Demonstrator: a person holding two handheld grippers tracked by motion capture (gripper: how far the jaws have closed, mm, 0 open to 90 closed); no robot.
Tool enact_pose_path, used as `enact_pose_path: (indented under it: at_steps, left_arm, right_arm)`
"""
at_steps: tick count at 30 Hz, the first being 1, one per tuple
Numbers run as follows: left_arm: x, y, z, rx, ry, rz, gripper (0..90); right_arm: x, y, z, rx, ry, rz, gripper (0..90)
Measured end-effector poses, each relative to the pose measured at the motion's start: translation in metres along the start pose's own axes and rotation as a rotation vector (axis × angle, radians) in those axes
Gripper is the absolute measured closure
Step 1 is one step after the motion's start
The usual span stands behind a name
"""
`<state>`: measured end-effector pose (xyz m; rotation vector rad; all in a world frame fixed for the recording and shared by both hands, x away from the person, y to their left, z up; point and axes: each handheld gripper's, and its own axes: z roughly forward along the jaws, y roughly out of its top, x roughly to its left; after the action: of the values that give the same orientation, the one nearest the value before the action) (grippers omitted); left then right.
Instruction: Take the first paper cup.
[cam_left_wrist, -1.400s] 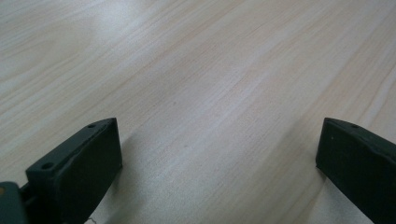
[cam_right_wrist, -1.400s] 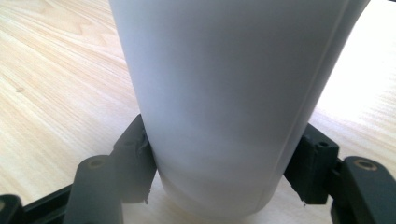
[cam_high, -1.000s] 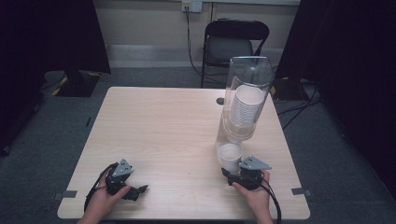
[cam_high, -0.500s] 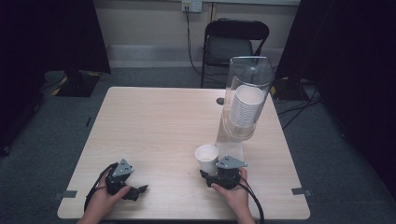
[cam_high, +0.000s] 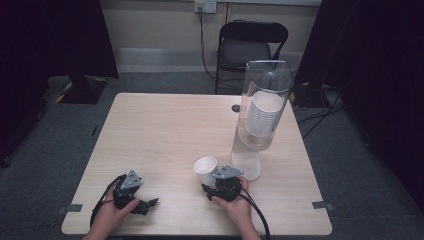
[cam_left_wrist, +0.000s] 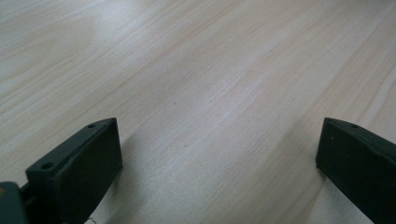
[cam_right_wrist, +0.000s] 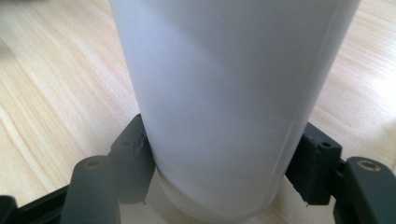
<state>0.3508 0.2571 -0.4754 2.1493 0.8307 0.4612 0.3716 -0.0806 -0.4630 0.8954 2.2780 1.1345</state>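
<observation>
While right hand-held gripper (cam_high: 214, 184) clamps the paper cup (cam_high: 205, 165) near the desk (cam_high: 165, 135) front edge, squeeze lightly, keep it upright. Left hand-held gripper (cam_high: 145, 205) rests wide, empty.

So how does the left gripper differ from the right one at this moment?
The left gripper is open with bare table between its fingers; the right gripper is shut on a white paper cup. The left sits near the table's front left; the right sits beside the clear cup dispenser. Both are hand-held, low over the table.
</observation>
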Motion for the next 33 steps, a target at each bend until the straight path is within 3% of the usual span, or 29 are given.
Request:
enact_pose_path:
  at_steps: [14,23,26,29,33]
  left_arm:
    - [0.000,0.000,0.000,0.000,0.000,0.000,0.0]
    - [0.000,0.000,0.000,0.000,0.000,0.000,0.0]
    - [0.000,0.000,0.000,-0.001,0.000,-0.001,0.0]
    - [0.000,0.000,0.000,0.000,0.000,0.000,0.0]
    - [0.000,0.000,0.000,-0.001,0.000,-0.001,0.0]
  right_arm:
    - [-0.006,-0.006,-0.006,0.034,-0.024,-0.003,27.6]
    - [-0.014,-0.022,-0.028,0.026,-0.019,-0.001,23.6]
    - [-0.018,-0.029,-0.038,0.023,-0.006,-0.005,27.8]
    - [-0.022,-0.035,-0.046,0.035,0.016,-0.018,42.6]
    - [-0.022,-0.034,-0.046,0.030,0.028,-0.040,53.8]
